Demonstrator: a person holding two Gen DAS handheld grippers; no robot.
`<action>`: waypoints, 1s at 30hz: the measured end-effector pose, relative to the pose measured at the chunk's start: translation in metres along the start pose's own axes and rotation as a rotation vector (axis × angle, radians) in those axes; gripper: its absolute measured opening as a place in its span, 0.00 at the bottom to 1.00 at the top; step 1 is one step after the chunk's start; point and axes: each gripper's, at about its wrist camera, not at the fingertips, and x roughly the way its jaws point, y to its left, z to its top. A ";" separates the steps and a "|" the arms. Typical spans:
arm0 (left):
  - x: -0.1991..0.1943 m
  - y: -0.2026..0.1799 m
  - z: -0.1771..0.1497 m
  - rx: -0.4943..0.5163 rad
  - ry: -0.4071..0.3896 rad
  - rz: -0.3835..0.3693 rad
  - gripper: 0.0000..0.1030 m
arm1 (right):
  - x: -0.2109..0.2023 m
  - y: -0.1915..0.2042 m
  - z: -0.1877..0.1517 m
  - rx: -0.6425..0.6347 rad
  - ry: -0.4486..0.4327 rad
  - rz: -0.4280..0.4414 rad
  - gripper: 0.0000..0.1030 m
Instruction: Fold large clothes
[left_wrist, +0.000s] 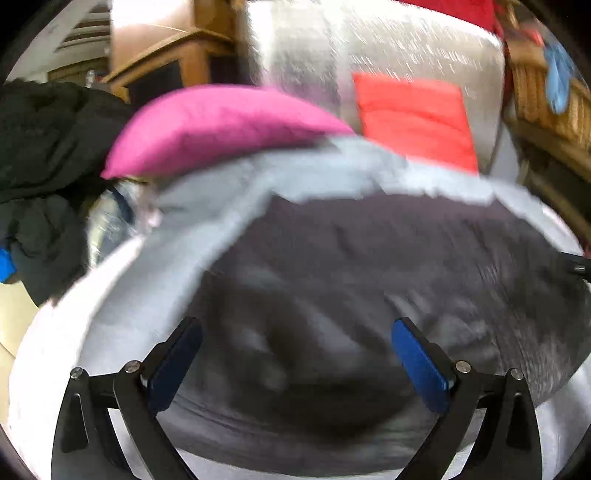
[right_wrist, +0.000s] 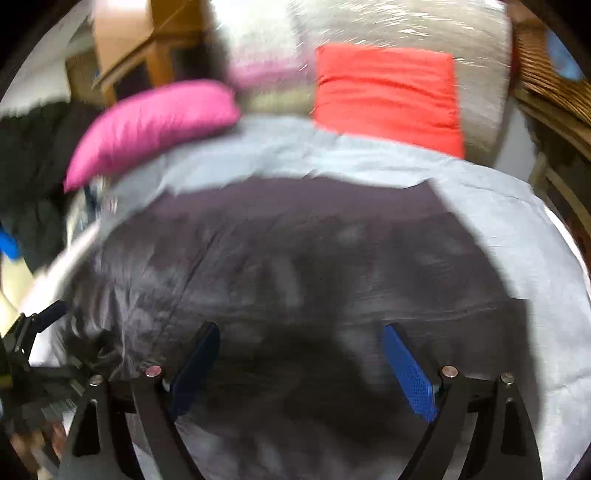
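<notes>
Hovering over the dark grey garment, both grippers stand wide with nothing between the pads. The garment lies spread on a pale grey sheet, which serves as landmark.

Left of the sheet: a heap of black clothing. At the sheet's far edge: a magenta cushion, then an orange-red cushion against a light sofa back. Right of the sheet: wicker furniture.

Left gripper: jaws wide, empty, above the garment's near part. Right gripper: same (blue pads clear of cloth).

Risks, as judgement:
- Pads may pinch sheet together with garment, since the two lie flush; the fold would drag the sheet.
- A grasp taken at mid-panel rather than an edge would bunch the cloth.
- The magenta cushion overlaps the sheet's far edge and could snag a fold carried that way.

Hard to make out: both views are motion-blurred, so seams, sleeves and collar cannot be told. The garment's near hem is cut off behind the jaws. Layering (already folded or not) cannot be told.
</notes>
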 end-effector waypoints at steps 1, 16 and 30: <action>0.002 0.019 0.003 -0.034 -0.004 -0.005 1.00 | -0.011 -0.028 0.003 0.061 -0.023 0.009 0.89; 0.103 0.108 -0.009 -0.540 0.346 -0.558 1.00 | 0.038 -0.182 -0.025 0.475 0.167 0.355 0.89; 0.116 0.069 0.011 -0.341 0.407 -0.419 0.27 | 0.055 -0.132 -0.006 0.246 0.251 0.259 0.25</action>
